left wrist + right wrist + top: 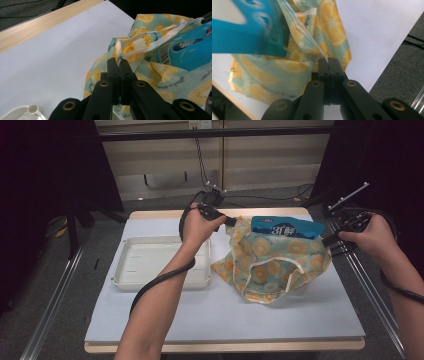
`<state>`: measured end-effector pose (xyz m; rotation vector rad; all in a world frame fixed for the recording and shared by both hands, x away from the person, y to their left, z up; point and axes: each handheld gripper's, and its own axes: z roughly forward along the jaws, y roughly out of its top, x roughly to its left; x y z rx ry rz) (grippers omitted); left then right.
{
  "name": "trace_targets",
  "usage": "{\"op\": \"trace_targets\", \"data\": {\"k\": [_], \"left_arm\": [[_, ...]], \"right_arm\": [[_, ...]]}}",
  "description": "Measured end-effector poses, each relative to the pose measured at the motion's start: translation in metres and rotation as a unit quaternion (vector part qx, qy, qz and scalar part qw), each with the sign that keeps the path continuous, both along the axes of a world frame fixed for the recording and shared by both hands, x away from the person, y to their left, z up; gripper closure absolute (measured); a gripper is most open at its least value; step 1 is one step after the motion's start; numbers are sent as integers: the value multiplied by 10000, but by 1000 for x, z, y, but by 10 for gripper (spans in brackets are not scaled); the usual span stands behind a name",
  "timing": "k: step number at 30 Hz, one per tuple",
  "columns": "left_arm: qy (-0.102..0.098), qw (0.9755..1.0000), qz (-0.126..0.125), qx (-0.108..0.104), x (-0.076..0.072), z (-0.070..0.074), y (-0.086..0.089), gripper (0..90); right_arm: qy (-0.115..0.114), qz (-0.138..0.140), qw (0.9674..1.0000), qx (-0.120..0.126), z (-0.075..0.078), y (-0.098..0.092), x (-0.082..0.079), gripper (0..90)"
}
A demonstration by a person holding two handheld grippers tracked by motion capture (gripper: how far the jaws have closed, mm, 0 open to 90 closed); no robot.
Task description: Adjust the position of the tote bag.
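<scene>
A cloth bag (272,262) printed with orange slices on pale green lies on the white table cover, and a blue packet (285,227) sticks out of its far opening. My left gripper (231,222) is shut on the bag's left rim (119,53). My right gripper (327,241) is shut on the bag's right rim (322,52), jaws pressed together with the thin edge pinched. The blue packet (190,50) shows inside the bag in the left gripper view. In the right gripper view the packet (247,27) is blurred.
A white empty tray (125,280) sits at the table's left, under the person's left forearm. The wooden table edge (225,346) runs along the front. Cables and a metal frame stand beyond the far side.
</scene>
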<state>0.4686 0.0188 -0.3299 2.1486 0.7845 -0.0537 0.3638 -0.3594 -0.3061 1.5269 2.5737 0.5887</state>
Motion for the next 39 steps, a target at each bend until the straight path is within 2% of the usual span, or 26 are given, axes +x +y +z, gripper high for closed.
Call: {"op": "trace_targets", "data": {"k": [4, 8, 10, 16, 18, 20, 21, 24, 26, 30, 31, 32, 33, 34, 38, 39], "left_arm": [[60, 10000, 5, 43, 2, -9, -1, 898], [110, 9999, 40, 30, 2, -15, -3, 898], [127, 9999, 18, 97, 2, -17, -4, 897], [171, 9998, 7, 96, 2, -24, -7, 897], [172, 9997, -35, 157, 3, -26, -8, 897], [222, 9997, 26, 114, 2, -29, -10, 897], [223, 9996, 0, 175, 2, -30, -9, 897], [270, 9996, 54, 114, 2, -34, -9, 896], [280, 9995, 6, 162, 3, -36, -8, 895], [299, 9995, 79, 71, 3, -39, -8, 884], [316, 9994, 108, 12, 2, -39, -7, 860], [304, 9995, 84, -6, 3, -39, -6, 800], [310, 9993, 169, -79, 1, -40, -7, 735], [222, 9997, 124, 17, 0, -39, -6, 692], [156, 9998, 89, -67, -6, -36, -2, 502], [100, 9999, 42, 17, -7, -34, 0, 459]], "right_arm": [[44, -7, 10000, 18, -12, -1, 1, 900], [-19, -34, 10000, 35, -20, -2, 0, 900], [-17, -29, 10000, 86, -25, -3, -1, 900], [-2, -68, 9998, 191, -38, -6, -4, 896], [40, -86, 9998, 166, -41, -6, -5, 895], [-31, -50, 9999, 150, -44, -6, -5, 896], [-9, -82, 9998, 160, -45, -5, -5, 896], [32, -81, 9998, 191, -50, -4, -5, 896], [40, -58, 9998, 206, -53, -3, -5, 895], [44, -28, 9997, 244, -57, -2, -4, 893], [79, -75, 9996, 244, -57, -1, -4, 893], [74, -36, 9997, 242, -58, -1, -4, 893], [80, -15, 9997, 245, -59, -1, -3, 893], [113, -43, 9997, 231, -59, 0, -4, 893], [125, 7, 9996, 243, -62, -1, -4, 895], [120, -4, 9997, 236, -63, -1, -4, 895]]}}
